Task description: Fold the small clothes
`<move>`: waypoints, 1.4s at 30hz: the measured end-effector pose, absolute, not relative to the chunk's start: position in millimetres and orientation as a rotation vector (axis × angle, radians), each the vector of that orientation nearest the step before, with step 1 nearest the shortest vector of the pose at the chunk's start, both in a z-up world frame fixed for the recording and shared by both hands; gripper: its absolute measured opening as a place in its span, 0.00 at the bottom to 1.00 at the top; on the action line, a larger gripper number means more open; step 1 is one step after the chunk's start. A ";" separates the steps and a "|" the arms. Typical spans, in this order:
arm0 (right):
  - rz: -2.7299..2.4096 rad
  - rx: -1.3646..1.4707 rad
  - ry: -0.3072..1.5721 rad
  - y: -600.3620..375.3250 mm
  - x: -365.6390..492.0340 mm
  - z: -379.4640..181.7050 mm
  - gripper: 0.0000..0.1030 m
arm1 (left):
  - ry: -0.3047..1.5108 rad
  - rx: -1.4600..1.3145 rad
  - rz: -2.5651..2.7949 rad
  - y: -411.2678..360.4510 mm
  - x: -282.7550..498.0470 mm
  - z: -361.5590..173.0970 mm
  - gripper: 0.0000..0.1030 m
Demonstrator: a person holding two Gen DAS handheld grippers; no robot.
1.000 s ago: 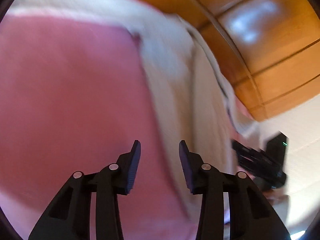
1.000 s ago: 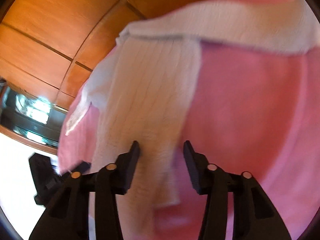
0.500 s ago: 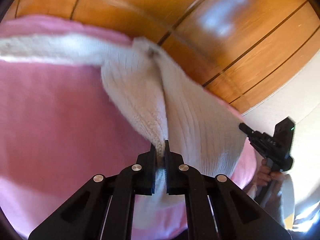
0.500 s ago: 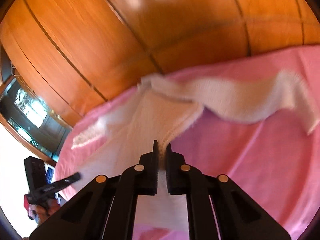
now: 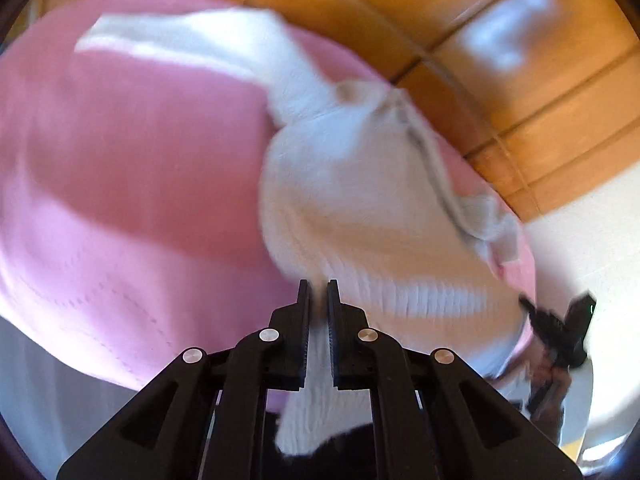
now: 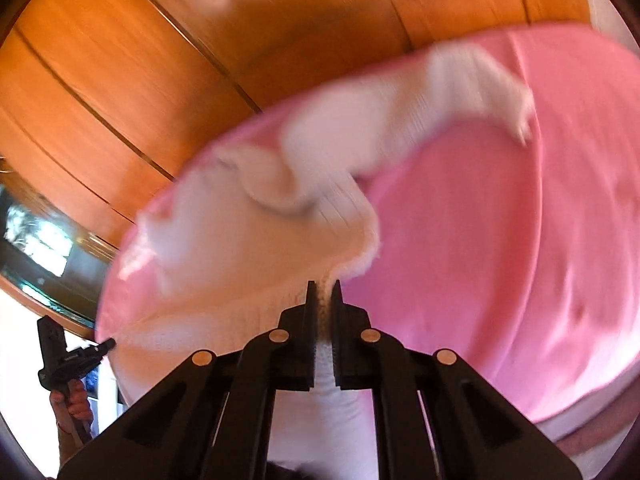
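Note:
A small white knitted sweater (image 5: 360, 208) lies on a pink bed cover (image 5: 120, 160), one sleeve trailing off toward the far side. My left gripper (image 5: 318, 292) is shut on its near hem, with knit hanging down between the fingers. In the right wrist view the same sweater (image 6: 248, 240) spreads to the left, its sleeve (image 6: 460, 84) stretched to the right. My right gripper (image 6: 324, 294) is shut on the sweater's edge over the pink cover (image 6: 500, 240). Both views are blurred by motion.
Orange wooden panels (image 6: 200, 60) rise behind the bed. The other gripper shows at the bed's edge in each view: on the right in the left wrist view (image 5: 560, 328), and on the left in the right wrist view (image 6: 68, 356). A dark window (image 6: 36, 248) is at far left.
Both grippers were open over the sweater a second ago. They closed on its edges and have since lifted and pulled it toward me, bunching the body and dragging the sleeve.

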State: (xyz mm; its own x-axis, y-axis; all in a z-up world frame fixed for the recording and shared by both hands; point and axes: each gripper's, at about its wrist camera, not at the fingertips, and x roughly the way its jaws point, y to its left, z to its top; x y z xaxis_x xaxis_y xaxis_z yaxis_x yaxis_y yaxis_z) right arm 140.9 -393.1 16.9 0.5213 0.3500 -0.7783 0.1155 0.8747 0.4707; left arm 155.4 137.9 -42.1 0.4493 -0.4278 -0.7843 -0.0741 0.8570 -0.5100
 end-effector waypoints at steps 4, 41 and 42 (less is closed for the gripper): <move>0.080 0.497 1.087 -395.5 135.5 -18.8 0.47 | 1.077 -0.525 -0.182 138.6 145.5 -70.4 0.55; -0.279 -0.082 0.909 -454.4 205.9 -8.0 0.46 | 0.955 -0.233 -0.376 9.4 175.9 -45.1 0.43; -0.294 -0.095 0.911 -460.5 213.0 -12.5 0.46 | 0.969 -0.246 -0.419 -3.5 183.9 -46.4 0.43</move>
